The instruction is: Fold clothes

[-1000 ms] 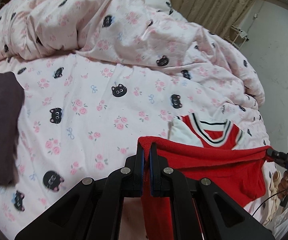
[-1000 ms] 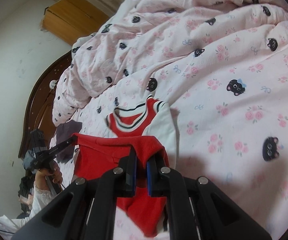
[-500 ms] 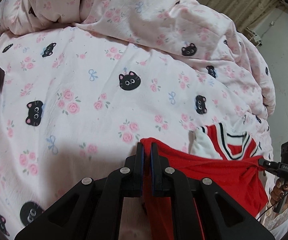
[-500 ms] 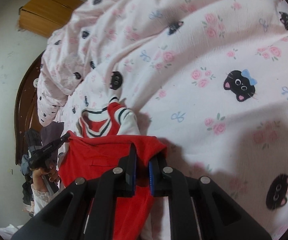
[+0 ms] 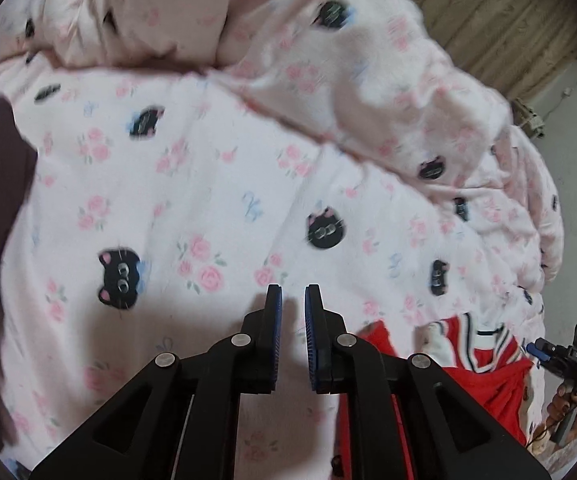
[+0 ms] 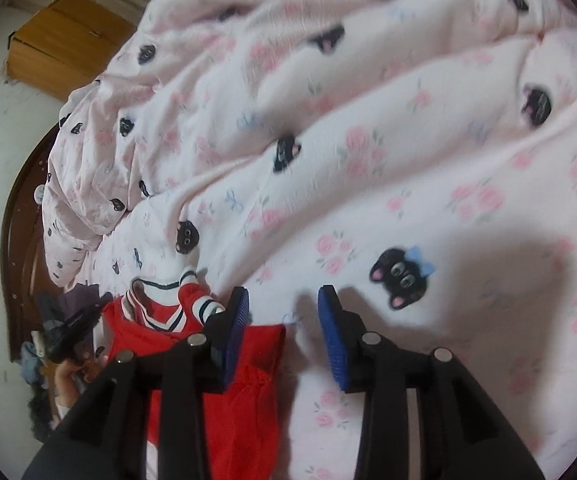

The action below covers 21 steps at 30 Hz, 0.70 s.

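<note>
Home bedroom. A bed with a pink duvet (image 5: 216, 200) printed with cats and roses, dark wooden headboard (image 6: 18, 216) at its far edge. Wooden cabinet (image 6: 64, 44) and curtain (image 5: 500, 28) against plain walls.

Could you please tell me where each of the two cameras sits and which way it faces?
Left wrist: sits on the left gripper, looking forward along its parted fingers over the cat-print quilt; the red garment lies to its right, with the other gripper and a hand at the edge.
Right wrist: sits on the right gripper, facing the quilt and a wooden cabinet; the red garment lies to its left.
Shared: both show the quilt, the red garment and the opposite gripper.
</note>
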{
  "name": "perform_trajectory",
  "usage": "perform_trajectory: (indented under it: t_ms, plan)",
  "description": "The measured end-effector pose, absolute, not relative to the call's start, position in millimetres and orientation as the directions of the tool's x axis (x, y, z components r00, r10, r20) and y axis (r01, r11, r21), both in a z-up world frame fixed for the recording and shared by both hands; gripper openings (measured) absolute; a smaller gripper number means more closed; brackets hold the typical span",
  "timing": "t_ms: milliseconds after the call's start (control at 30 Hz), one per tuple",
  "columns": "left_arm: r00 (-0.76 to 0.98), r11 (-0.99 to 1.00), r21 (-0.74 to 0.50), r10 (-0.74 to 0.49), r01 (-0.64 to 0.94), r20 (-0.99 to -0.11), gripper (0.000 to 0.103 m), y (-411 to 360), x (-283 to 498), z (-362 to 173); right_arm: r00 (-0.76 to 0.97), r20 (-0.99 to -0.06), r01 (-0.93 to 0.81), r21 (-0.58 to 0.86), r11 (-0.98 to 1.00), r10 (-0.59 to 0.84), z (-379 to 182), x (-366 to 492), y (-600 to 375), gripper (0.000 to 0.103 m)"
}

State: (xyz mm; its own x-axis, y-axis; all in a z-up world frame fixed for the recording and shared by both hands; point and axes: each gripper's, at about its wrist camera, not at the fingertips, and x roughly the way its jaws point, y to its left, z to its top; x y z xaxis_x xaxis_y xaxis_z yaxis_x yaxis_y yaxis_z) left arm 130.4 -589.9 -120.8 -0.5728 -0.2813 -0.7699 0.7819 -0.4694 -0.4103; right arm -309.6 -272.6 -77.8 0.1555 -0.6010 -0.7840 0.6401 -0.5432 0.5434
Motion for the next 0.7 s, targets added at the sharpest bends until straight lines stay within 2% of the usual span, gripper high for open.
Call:
perform_trajectory:
  t_ms: [100, 167, 433, 600, 700]
  plan:
    - [-0.625, -0.568, -0.401, -0.275, 0.719, -0.731, 0.009, -572, 126, -98, 0.112, -0.790, 0.715, 0.485, -0.504, -0.603, -62, -299, -269, 0.039]
    - [-0.656, -0.649, -0.401, -0.206, 0.647, -0.726, 0.009, -558, 117, -88, 0.096, -0.796, 0.771, 0.439, -0.461, -0.598, -53, -281, -266, 0.044]
    - [-0.579, -0.827, -0.337, 0.017, 0.451, -0.815, 0.010, -485, 73, -103, 0.221, -0.816, 0.899, 0.382, -0.212, -0.534, -54, -185, -280, 0.045]
    - [-0.489, -0.901, -0.314, 0.138, 0.298, -0.862, 0.010, -440, 45, -111, 0.252, -0.854, 0.923, 0.353, -0.152, -0.455, -77, -145, -304, 0.045]
    - [-0.484, -0.885, -0.320, 0.129, 0.337, -0.865, 0.010, -449, 34, -124, 0.227, -0.876, 0.930, 0.325, -0.173, -0.425, -90, -138, -318, 0.045]
